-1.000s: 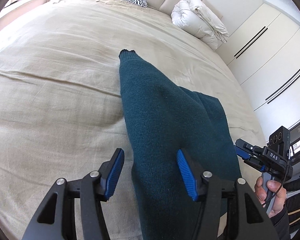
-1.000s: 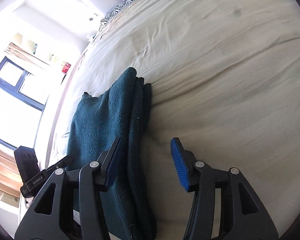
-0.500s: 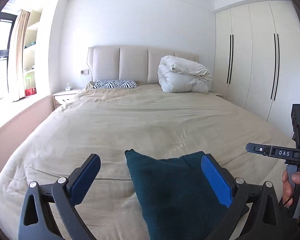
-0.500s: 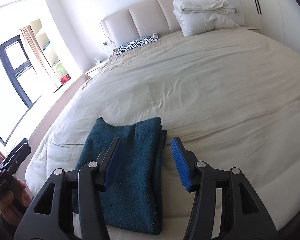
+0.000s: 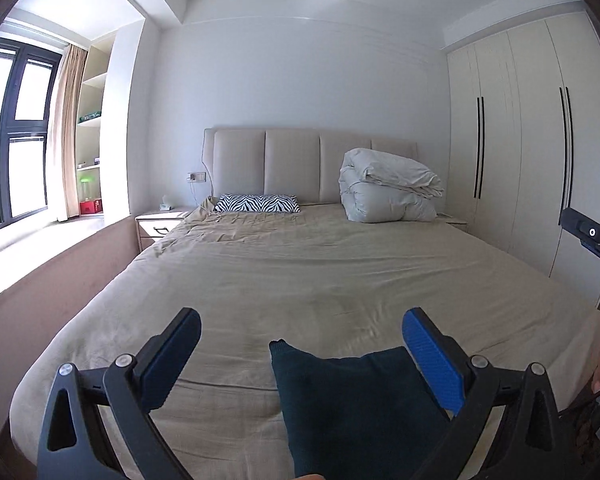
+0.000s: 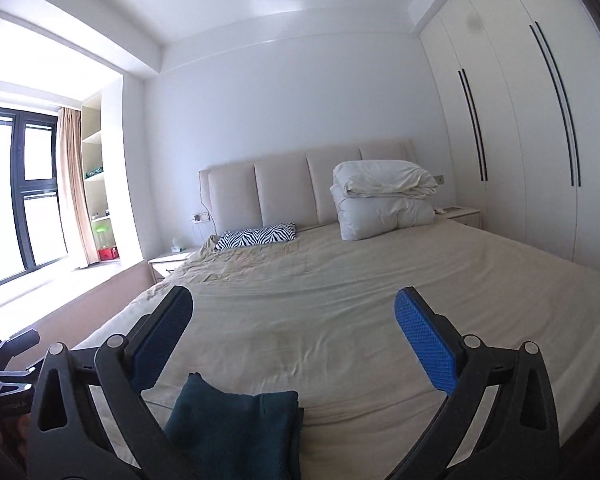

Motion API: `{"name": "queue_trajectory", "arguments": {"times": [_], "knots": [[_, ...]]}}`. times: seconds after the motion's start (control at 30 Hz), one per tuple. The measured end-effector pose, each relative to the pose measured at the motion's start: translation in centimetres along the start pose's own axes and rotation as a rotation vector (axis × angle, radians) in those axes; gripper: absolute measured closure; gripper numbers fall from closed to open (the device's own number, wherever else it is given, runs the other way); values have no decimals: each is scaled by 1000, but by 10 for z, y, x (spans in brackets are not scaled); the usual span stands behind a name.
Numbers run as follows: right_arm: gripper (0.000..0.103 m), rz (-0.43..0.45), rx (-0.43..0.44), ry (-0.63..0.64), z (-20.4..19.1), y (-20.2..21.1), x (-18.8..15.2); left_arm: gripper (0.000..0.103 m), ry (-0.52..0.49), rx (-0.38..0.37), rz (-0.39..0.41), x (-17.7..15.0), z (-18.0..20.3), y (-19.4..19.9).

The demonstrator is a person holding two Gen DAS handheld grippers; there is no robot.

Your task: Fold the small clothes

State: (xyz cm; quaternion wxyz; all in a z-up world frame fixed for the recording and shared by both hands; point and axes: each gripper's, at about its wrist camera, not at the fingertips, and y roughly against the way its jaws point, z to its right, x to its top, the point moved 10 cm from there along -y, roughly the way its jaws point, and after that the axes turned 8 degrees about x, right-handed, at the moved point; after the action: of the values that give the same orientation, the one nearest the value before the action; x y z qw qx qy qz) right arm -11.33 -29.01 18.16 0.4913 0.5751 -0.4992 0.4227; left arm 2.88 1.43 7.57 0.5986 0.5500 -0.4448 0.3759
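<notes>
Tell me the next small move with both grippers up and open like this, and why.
Probably tip both down toward the teal garment. It lies folded at the near edge of the bed, and the left gripper and right gripper are open, empty and aimed at the headboard.

bed (image 5: 300,280) | on it: teal garment (image 5: 352,408), zebra pillow (image 5: 258,203), duvet (image 5: 388,186)

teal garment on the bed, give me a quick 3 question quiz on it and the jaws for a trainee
1. True or false: the left gripper is clamped on the teal garment.
2. Which lies at the head of the bed? A) zebra pillow and folded duvet B) laptop C) basket
3. Fill in: the right gripper has its jaws ____.

Key: 1 false; 2 A; 3 open
</notes>
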Motion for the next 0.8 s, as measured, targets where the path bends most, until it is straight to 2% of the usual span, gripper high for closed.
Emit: {"name": "queue_trajectory", "arguments": {"times": [0.07, 0.2, 0.3, 0.37, 0.47, 0.63, 0.8], "knots": [[0, -105, 16, -1, -5, -5, -16, 0, 11, 22, -87, -18, -3, -12], [0, -274, -49, -8, -1, -17, -63, 0, 1, 77, -318, -79, -7, -41], [0, -375, -63, -68, 7, -24, -104, 0, -5, 92, -407, -115, -7, -50], [0, -433, -63, -90, 9, -30, -130, 0, 6, 73, -457, -135, -3, -51], [0, -509, -69, -89, 9, -37, -164, 0, -3, 88, -487, -155, -1, -51], [0, -618, -83, -117, 10, -50, -208, 0, -17, 96, -519, -169, -1, -58], [0, -669, -89, -93, 3, -54, -233, 0, -25, 106, -532, -177, -5, -61]]}}
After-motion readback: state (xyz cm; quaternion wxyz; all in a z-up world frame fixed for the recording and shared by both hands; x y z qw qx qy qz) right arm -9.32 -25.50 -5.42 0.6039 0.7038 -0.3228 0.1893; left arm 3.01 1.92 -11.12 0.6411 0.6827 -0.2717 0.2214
